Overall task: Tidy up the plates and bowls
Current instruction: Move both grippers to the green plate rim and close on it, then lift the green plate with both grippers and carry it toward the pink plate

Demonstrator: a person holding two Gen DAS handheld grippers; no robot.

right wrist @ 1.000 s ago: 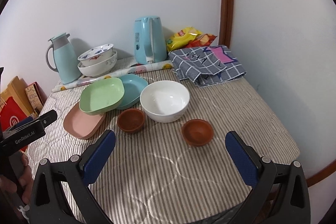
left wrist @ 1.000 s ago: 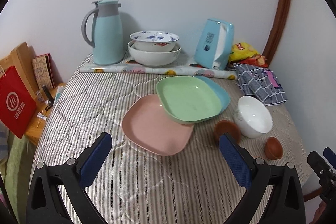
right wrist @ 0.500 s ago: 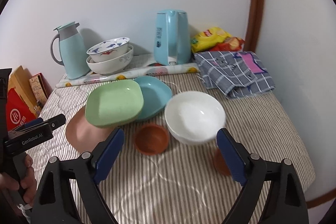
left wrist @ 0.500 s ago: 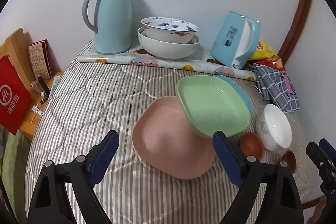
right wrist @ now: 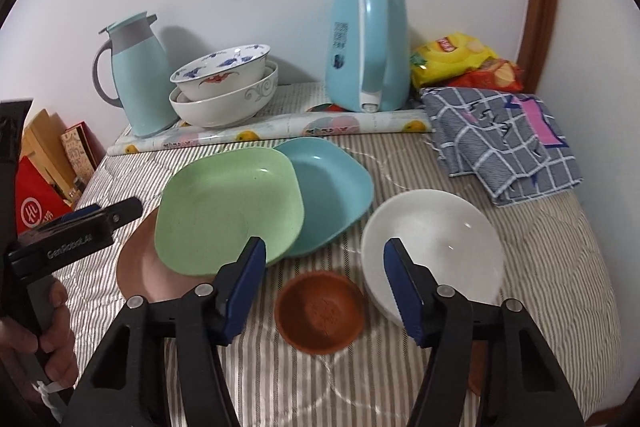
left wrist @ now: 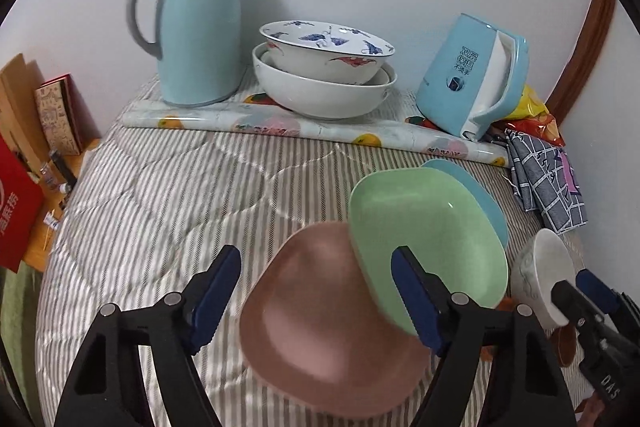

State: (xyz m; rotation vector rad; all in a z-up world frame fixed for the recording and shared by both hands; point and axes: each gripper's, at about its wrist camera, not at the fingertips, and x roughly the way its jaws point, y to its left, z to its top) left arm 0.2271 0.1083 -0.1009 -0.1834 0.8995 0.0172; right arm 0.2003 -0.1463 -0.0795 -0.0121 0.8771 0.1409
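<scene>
A pink plate lies on the striped tablecloth, with a green plate overlapping its right edge and a blue plate under the green one. My left gripper hovers over the pink plate. Its jaws are closing and the pads touch nothing. A small brown bowl sits beside a white bowl. My right gripper hangs above the brown bowl, its jaws closing around empty air. A second brown bowl is mostly hidden behind the right finger.
At the back stand a light-blue thermos jug, two stacked ceramic bowls, a blue kettle and a rolled patterned mat. Snack bags and a checked cloth fill the back right. A red bag stands left of the table.
Both grippers have moved forward and down toward the dishes, which now look larger. Both pairs of jaws have narrowed. The dishes have not moved.
</scene>
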